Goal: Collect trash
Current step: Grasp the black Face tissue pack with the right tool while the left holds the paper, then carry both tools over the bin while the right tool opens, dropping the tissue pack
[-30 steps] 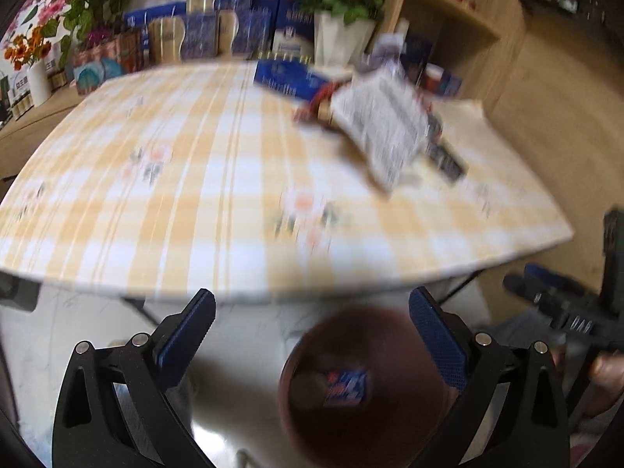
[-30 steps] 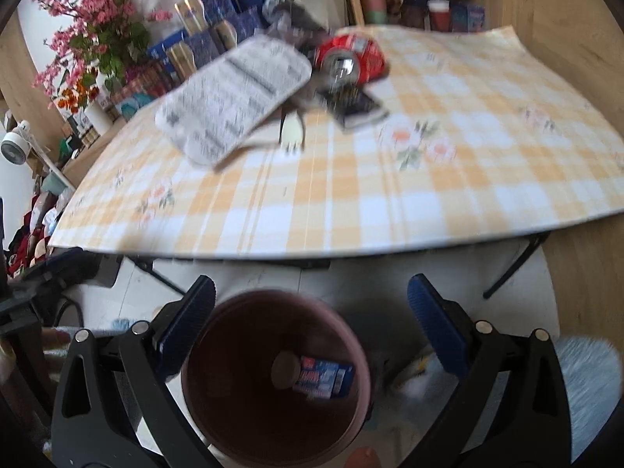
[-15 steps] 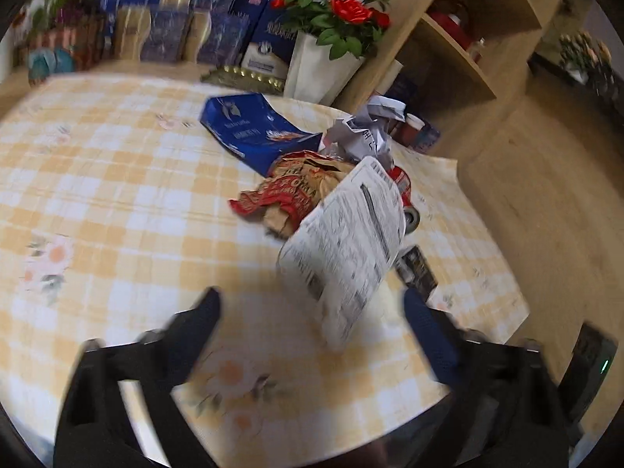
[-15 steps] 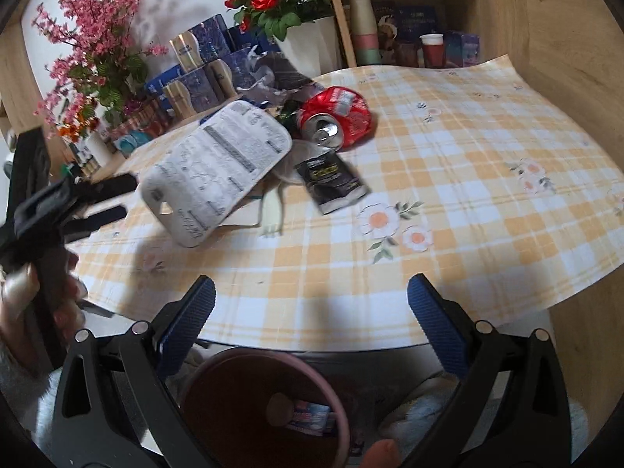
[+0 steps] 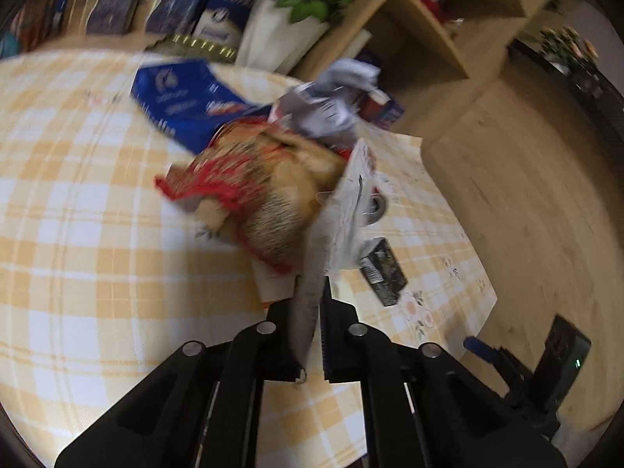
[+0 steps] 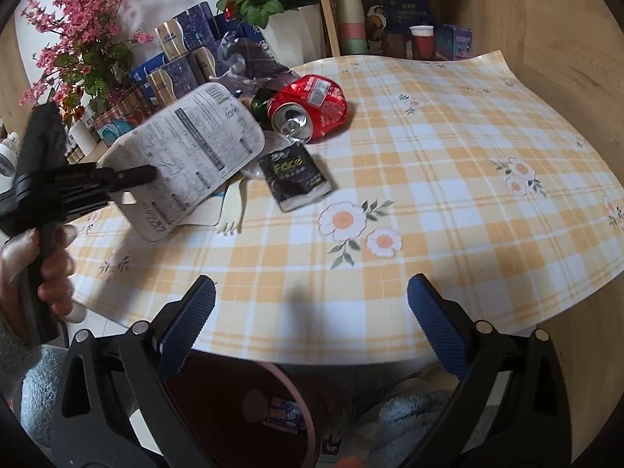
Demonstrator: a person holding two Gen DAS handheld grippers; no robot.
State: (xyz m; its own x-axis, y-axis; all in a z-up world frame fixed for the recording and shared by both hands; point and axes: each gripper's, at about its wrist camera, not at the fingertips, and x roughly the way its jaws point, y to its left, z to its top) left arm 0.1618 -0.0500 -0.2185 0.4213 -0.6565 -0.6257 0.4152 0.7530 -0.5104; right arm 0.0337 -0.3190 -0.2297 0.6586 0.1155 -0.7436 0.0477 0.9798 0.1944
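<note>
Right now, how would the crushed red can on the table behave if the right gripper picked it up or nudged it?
The red can lies on its side, dented, its opening facing the camera, so it probably weighs little. The crumpled wall may give further under a squeeze. A nudge would likely slide or wobble it rather than roll it cleanly. The right gripper is open, well short of it.

I see a table [image 6: 448, 179] under a yellow-and-white checked cloth with printed daisies. Behind it stands a light wood shelf [image 5: 440, 31] holding stacked cups [image 6: 351, 19]. A white vase [image 6: 300, 35] of red roses sits by pink blossoms [image 6: 78, 19]. Wood-look floor [image 5: 546, 195] lies beyond.
</note>
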